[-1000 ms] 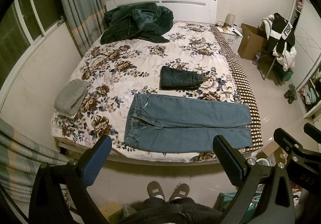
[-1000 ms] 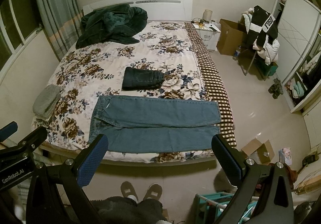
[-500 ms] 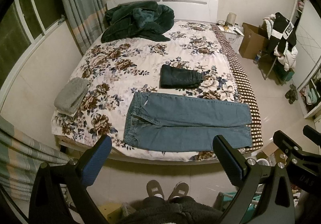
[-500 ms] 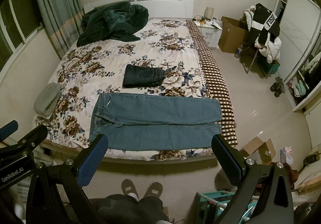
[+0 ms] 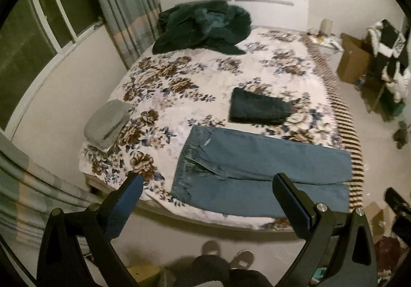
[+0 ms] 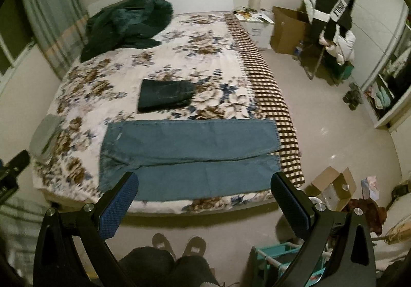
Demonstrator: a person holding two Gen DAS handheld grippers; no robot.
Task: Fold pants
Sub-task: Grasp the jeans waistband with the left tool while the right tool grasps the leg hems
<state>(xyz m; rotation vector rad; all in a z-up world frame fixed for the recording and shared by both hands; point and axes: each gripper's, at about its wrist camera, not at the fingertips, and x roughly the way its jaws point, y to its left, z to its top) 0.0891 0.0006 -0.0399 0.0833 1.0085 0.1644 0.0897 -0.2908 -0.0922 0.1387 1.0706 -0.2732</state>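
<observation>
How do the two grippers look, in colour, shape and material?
Both look alike. The left gripper and the right gripper have a black, angular frame with triangular cut-outs and round silver screw heads. Each carries two long flat fingers faced with blue pads; on the right gripper the dotted pad texture shows clearly. No cables are visible, and no markings on these frames.

Before me, the pants (image 6: 190,153) lie spread across the bed's (image 6: 226,60) near edge, waist left; folded jeans (image 6: 165,95) sit behind them, a coat (image 6: 125,24) at the headboard, a folded towel (image 5: 106,123) far left.
</observation>
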